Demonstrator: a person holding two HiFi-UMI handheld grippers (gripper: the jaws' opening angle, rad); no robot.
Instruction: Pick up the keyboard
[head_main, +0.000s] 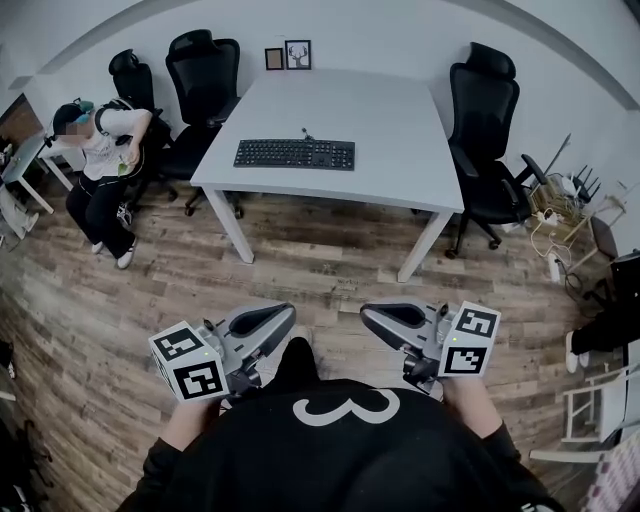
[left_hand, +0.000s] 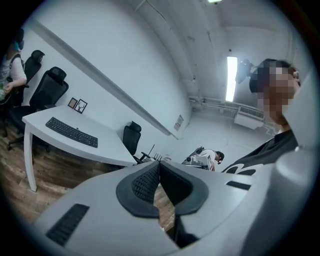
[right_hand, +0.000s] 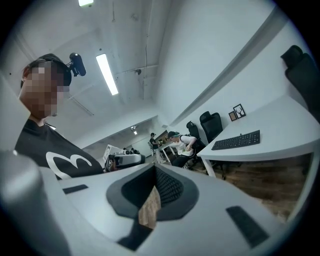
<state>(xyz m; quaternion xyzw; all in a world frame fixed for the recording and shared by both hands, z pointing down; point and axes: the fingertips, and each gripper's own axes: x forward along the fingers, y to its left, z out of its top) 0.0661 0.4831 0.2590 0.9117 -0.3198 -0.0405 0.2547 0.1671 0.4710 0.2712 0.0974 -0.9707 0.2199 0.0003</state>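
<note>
A black keyboard (head_main: 295, 154) lies flat on the white table (head_main: 400, 150), a few steps ahead of me over wooden floor. Near my chest I hold both grippers level, far short of the table. My left gripper (head_main: 287, 313) is shut with nothing between its jaws, and my right gripper (head_main: 367, 313) is shut and empty too; their tips point toward each other. The left gripper view shows the keyboard (left_hand: 71, 132) off to the left, beyond the shut jaws (left_hand: 159, 165). In the right gripper view the keyboard (right_hand: 236, 140) lies to the right of the shut jaws (right_hand: 154, 169).
Black office chairs stand at the table's left (head_main: 205, 75) and right (head_main: 485, 120). Two small picture frames (head_main: 288, 55) stand at the table's far edge. A person (head_main: 105, 160) sits at the left by a small desk. Cables and a power strip (head_main: 550, 215) lie at the right.
</note>
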